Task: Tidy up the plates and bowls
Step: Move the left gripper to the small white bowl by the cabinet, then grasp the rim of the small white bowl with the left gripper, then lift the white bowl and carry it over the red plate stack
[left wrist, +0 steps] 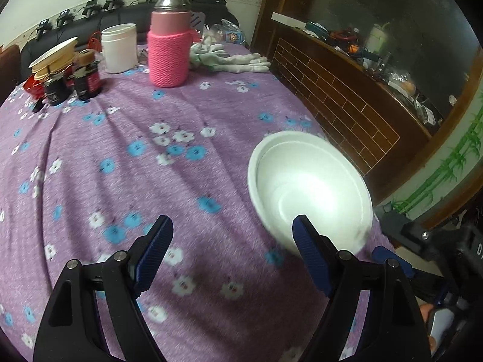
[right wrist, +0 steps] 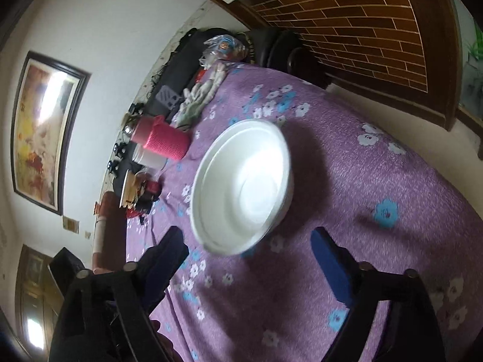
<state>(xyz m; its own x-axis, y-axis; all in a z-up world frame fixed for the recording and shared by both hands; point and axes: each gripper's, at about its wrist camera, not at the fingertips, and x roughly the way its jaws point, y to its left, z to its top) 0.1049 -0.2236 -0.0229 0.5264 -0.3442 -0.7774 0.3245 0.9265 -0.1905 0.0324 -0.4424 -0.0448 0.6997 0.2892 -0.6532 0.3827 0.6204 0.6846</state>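
Both grippers, left gripper (left wrist: 232, 229) and right gripper (right wrist: 249, 238), spread, empty; white bowl (left wrist: 311, 190) upright, glossy.

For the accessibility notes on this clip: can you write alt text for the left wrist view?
A white bowl sits empty on a purple floral tablecloth, just beyond the open jaws of the left gripper, which hold nothing. At the table's far edge stand a pink knit-sleeved flask, a white jar and dark jars.

Both the left gripper (left wrist: 232, 236) and the right gripper (right wrist: 249, 246) have matte black angular arms joined by round silver screws (left wrist: 119, 254), each ending in long blue ribbed pads (left wrist: 154, 252) on the inner faces.
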